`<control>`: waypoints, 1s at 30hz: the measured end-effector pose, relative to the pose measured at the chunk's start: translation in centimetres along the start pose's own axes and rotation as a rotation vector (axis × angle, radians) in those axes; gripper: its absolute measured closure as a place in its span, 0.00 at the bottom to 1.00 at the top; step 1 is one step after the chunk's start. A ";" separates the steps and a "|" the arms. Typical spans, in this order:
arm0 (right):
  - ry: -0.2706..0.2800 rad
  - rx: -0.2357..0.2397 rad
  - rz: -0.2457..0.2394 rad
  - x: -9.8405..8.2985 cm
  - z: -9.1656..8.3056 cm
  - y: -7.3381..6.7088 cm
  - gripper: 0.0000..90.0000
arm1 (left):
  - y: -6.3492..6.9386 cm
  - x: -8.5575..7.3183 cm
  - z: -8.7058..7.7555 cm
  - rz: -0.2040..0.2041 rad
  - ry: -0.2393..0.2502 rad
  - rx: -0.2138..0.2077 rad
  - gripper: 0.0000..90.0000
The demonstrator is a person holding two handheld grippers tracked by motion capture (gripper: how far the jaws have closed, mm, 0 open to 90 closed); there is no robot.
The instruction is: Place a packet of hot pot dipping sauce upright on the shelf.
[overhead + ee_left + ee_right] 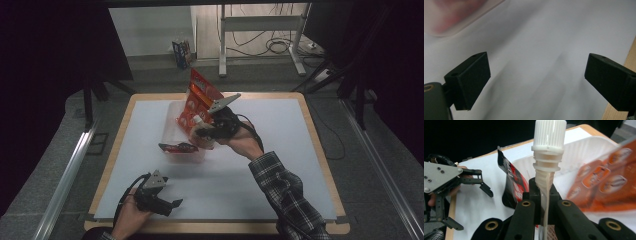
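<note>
Pouch [548, 170] neck pinched between right gripper [545, 192] jaws, cap above.

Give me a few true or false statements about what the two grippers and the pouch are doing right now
1. The right gripper is shut on the spouted pouch, just below its white cap. True.
2. The left gripper holds the black and red packet. False: its jaws stand wide open over the white table cover, with nothing between them.
3. The orange snack bag stands tilted in the clear plastic bin. True.
4. The pouch's cap is off. False: the ribbed white cap sits on the spout.
5. The black and red packet lies at the near end of the bin. True.
</note>
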State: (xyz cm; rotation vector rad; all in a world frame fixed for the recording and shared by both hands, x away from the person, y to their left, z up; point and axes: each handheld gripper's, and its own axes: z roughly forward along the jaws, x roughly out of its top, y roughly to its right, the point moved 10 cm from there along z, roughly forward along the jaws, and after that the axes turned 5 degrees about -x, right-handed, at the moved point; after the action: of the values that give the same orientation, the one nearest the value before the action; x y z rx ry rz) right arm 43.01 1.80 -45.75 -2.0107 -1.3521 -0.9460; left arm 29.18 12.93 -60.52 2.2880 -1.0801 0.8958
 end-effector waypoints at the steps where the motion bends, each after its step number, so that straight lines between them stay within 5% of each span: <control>1: -0.006 0.007 0.002 0.2 0.3 -0.2 0.97 | 0.0 0.0 0.0 0.000 0.000 0.000 0.07; 18: -0.056 0.074 0.008 2.4 5.3 -1.3 0.97 | 0.0 0.0 -0.2 0.002 0.001 0.001 0.07; 25: -0.103 -0.029 -0.027 1.1 6.5 -0.1 0.85 | 0.0 0.0 -0.2 0.005 -0.001 0.002 0.07; 30: -0.054 -0.049 -0.014 1.6 5.9 0.4 0.76 | 0.0 -0.1 -0.1 0.008 -0.005 0.006 0.07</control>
State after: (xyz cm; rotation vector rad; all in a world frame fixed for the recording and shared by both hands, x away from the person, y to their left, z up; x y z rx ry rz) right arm 45.23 6.96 -48.10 -2.0798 -1.3863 -0.9463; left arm 29.09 13.02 -60.46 2.2928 -1.0906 0.8982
